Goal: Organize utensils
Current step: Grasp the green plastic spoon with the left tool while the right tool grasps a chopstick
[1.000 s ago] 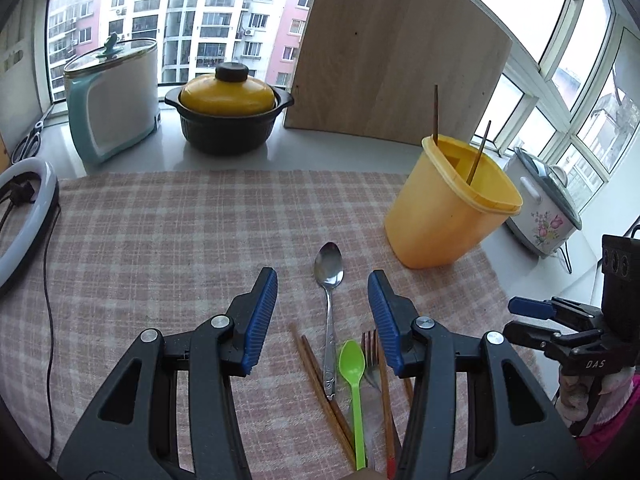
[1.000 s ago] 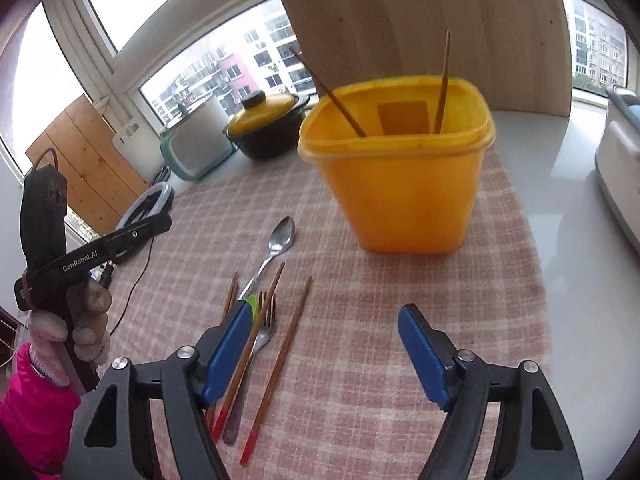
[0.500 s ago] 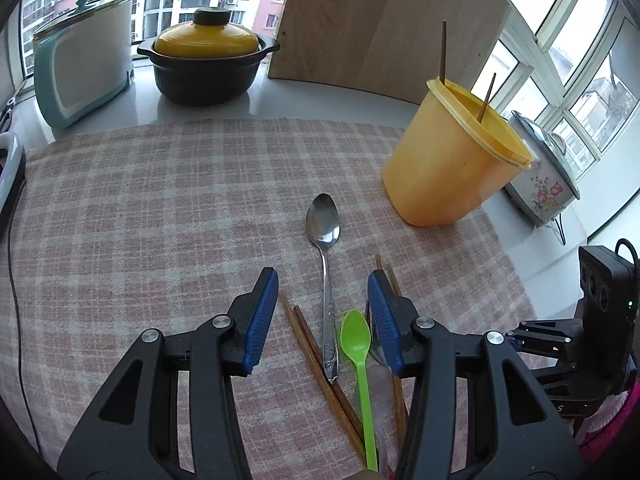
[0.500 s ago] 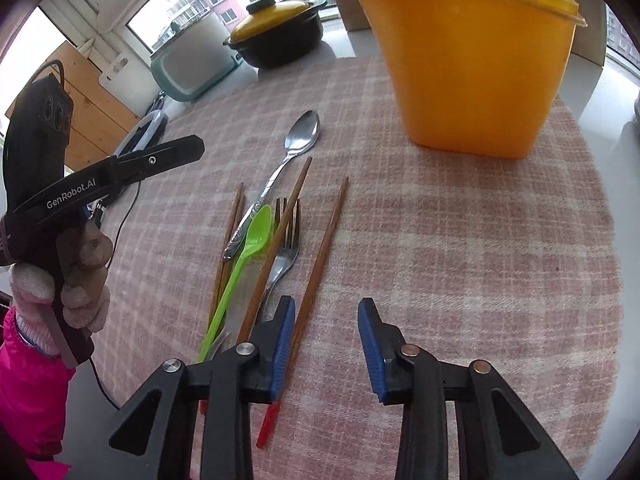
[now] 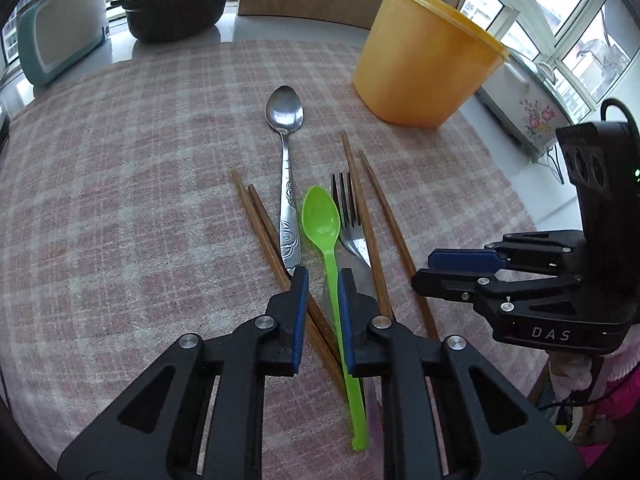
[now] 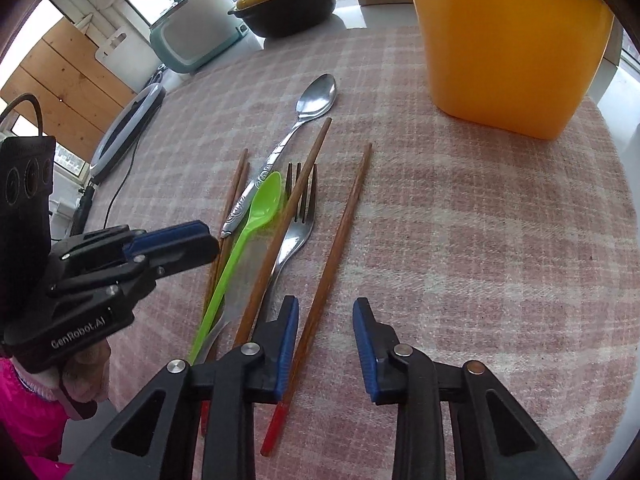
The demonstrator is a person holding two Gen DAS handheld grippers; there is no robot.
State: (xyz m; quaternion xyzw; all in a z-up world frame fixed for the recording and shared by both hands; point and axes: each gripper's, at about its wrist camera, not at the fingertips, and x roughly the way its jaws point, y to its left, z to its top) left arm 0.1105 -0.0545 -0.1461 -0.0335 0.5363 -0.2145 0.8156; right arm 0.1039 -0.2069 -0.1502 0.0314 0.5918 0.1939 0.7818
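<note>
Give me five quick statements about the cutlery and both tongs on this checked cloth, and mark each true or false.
1. The left tongs straddle the green plastic spoon's handle. True.
2. The right tongs are shut. False: open around a red-tipped wooden chopstick.
3. The metal spoon stands in the yellow plastic tub. False: it lies on the cloth.
4. A chopstick crosses the metal fork. True.
5. The tub lies tipped over. False: it stands upright.

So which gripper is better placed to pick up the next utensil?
Left, probably. The left gripper already straddles the green spoon handle with a narrow gap. The right gripper is wider open, with a chopstick beside its left finger, off centre.
</note>
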